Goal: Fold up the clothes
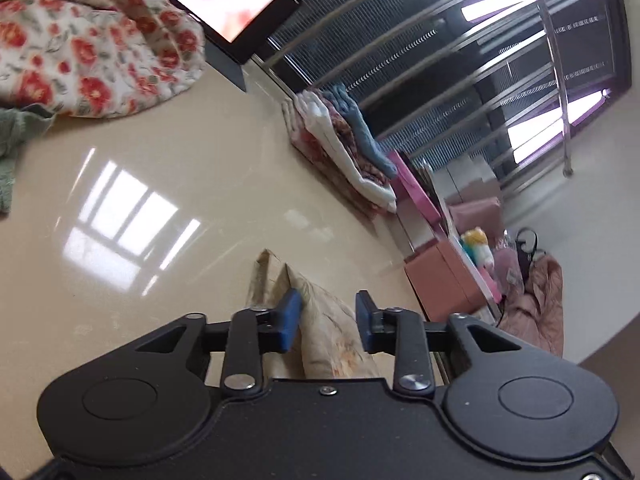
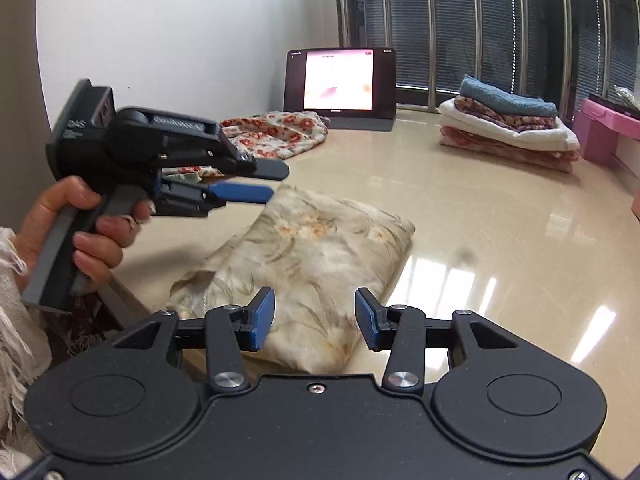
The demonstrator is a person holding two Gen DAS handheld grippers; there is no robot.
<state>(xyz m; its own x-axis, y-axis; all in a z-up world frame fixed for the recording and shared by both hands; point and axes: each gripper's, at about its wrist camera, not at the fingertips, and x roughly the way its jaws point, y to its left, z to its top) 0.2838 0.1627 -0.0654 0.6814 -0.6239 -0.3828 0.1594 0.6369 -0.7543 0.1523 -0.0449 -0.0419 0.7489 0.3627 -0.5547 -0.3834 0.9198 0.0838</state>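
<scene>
Your folded garment (image 2: 320, 256), a pale beige cloth with faded flowers and leaves, lies flat on the glossy cream bench (image 2: 500, 216), close to the near edge and directly ahead of both tools.

Your right claw (image 2: 315, 318) hangs just above the near end of that garment with its blue pads (image 2: 262, 318) apart; the cloth shows below the gap, and neither pad presses on it, so the claw is released.

Your left claw (image 1: 329, 320) is also released: its two blue pads stand apart, and the corner of the folded garment (image 1: 320, 320) shows through the gap beneath them without being pinched. In the right wrist view you can see this left claw (image 2: 272, 182) from the side, held by your left hand (image 2: 86, 232) at the far left corner of the garment, its fingers slightly parted.

Beyond the garment, a crumpled red-flowered cloth (image 2: 276, 136) lies unfolded in front of a tablet (image 2: 340, 84) with a lit screen, propped near the wall. To the right, well apart from the beige garment, a stack of folded clothes (image 2: 508, 124) sits by the barred window (image 2: 480, 20), a blue towel on top. A pink box (image 2: 604, 124) stands just beside the stack.
</scene>
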